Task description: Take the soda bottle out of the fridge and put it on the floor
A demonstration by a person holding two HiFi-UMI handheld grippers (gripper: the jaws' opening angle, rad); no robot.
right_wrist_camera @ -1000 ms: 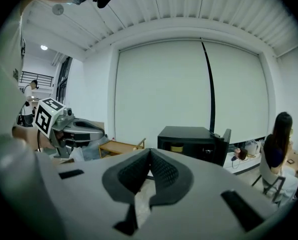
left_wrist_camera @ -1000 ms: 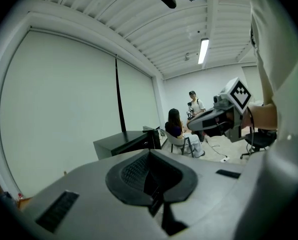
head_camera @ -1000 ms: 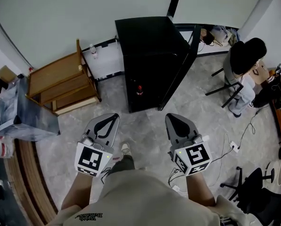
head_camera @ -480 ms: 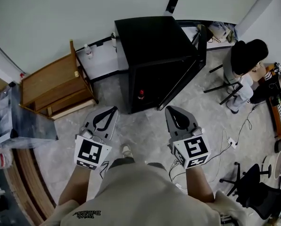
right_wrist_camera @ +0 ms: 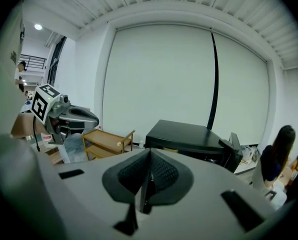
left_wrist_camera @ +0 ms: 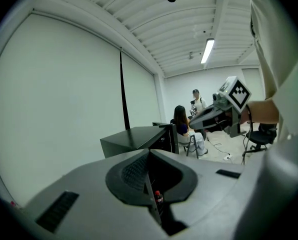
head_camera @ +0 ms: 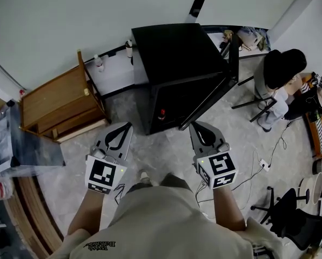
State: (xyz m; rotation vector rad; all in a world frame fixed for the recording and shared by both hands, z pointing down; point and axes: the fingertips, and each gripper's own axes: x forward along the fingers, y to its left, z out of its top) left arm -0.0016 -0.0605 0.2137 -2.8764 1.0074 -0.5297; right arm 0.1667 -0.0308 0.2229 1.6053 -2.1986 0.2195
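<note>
We held both grey grippers low in the head view, the left gripper (head_camera: 129, 125) and the right gripper (head_camera: 193, 125), each with jaws pressed together on nothing. Above them, at frame centre, stood the black box-shaped fridge (head_camera: 174, 55), its door (head_camera: 212, 93) swung open. The small red-capped dark soda bottle (head_camera: 161, 114) stood, seemingly upright, low inside the open front.

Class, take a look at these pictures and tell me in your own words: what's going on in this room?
A person stands in front of an open black fridge, holding a gripper in each hand. The left gripper and the right gripper are both shut and empty, held short of the fridge. The soda bottle stands inside the fridge, not yet taken out.
</note>
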